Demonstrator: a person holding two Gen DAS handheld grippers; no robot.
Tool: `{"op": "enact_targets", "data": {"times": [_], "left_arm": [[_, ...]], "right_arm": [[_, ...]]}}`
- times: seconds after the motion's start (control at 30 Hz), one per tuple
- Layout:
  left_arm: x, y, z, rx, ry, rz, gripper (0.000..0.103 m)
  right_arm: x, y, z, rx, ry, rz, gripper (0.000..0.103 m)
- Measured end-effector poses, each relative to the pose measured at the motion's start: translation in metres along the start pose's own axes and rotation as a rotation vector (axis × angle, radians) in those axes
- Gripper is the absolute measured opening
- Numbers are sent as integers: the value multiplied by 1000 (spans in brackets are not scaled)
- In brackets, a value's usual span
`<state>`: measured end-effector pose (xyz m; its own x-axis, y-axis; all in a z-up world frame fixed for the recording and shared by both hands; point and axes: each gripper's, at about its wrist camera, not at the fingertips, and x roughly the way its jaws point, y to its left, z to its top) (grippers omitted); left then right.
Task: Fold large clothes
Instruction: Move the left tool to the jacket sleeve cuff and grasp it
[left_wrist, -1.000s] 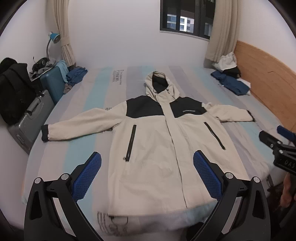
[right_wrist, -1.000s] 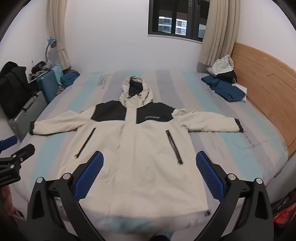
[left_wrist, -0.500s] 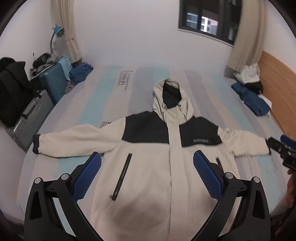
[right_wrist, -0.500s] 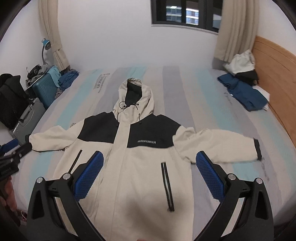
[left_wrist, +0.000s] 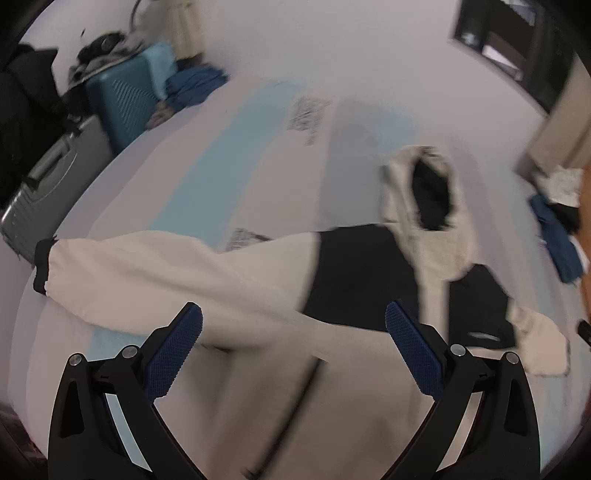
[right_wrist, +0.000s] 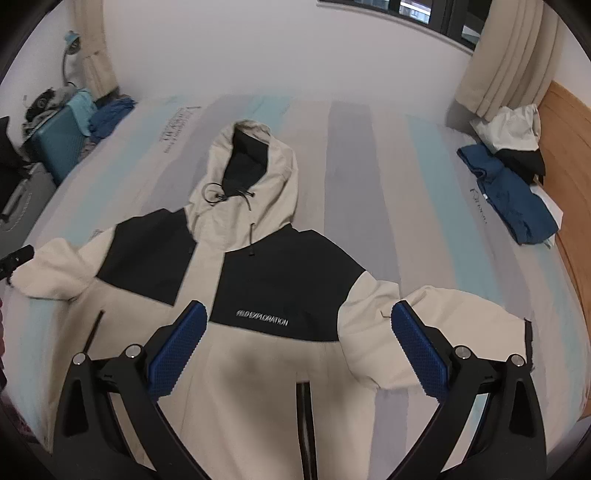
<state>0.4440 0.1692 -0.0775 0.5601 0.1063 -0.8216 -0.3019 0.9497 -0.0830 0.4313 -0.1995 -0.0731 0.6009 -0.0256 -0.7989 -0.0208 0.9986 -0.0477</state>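
Observation:
A cream and black hooded jacket (right_wrist: 258, 369) lies face up and spread flat on the striped bed (right_wrist: 369, 155), hood (right_wrist: 251, 173) toward the far wall. In the blurred left wrist view the same jacket (left_wrist: 258, 295) shows its left sleeve (left_wrist: 147, 266) stretched out to the bed's left side. My left gripper (left_wrist: 293, 343) hovers open above the jacket's left chest, near the sleeve's root. My right gripper (right_wrist: 299, 339) hangs open over the chest by the printed logo, with the right sleeve (right_wrist: 443, 325) at its right finger. Neither holds anything.
A teal suitcase (left_wrist: 129, 96) and a grey case (left_wrist: 44, 184) stand off the bed's left side. Blue clothes (right_wrist: 513, 192) and a white and black pile (right_wrist: 513, 136) lie at the right by the wooden headboard (right_wrist: 569, 155). More blue clothes (right_wrist: 110, 114) sit far left.
Both grippers have moved forward and lower over the jacket, from its hem toward the chest and shoulders. The left one has swung left toward the sleeve. Both stay open.

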Motion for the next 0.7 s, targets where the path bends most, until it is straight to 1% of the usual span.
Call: {"op": "enact_targets", "data": {"times": [0.07,0.13,0.2,0.27,0.3,0.37,0.4,0.47,0.5,0.57,0.6,0.63,0.7], "left_arm": [[29,33,7,-40,14,26,97],[47,64,11,-72,18,64,97],[60,99,14,-107,24,101,97],[71,144,17,-144,28,151,97],[72,159,18,-153,29,174,97],[77,206,19,-189,40,225,97],[77,221,19,-200,43,251,97],[77,264,21,-207,46,331,97],[77,277,21,-209,48,358,97],[75,317,21,-256,55,386,97],[76,328,22,-271,57,398,97],[75,348,21,-295,58,411,97],[75,364,19,-317,66,421,97]], "right_arm": [[25,2,0,-4,25,-19,96],[44,4,-1,-6,40,-42,96],[66,6,-2,-3,69,-70,96],[79,6,-2,2,87,-92,96],[84,8,-2,2,90,-102,96],[95,11,-1,0,112,-132,96],[99,11,0,5,118,-133,96],[106,15,1,7,131,-140,96],[108,17,2,6,140,-140,96],[114,22,3,6,160,-148,96],[115,26,4,0,160,-154,96],[116,29,4,-8,161,-152,96],[120,40,5,-34,166,-147,96]]}}
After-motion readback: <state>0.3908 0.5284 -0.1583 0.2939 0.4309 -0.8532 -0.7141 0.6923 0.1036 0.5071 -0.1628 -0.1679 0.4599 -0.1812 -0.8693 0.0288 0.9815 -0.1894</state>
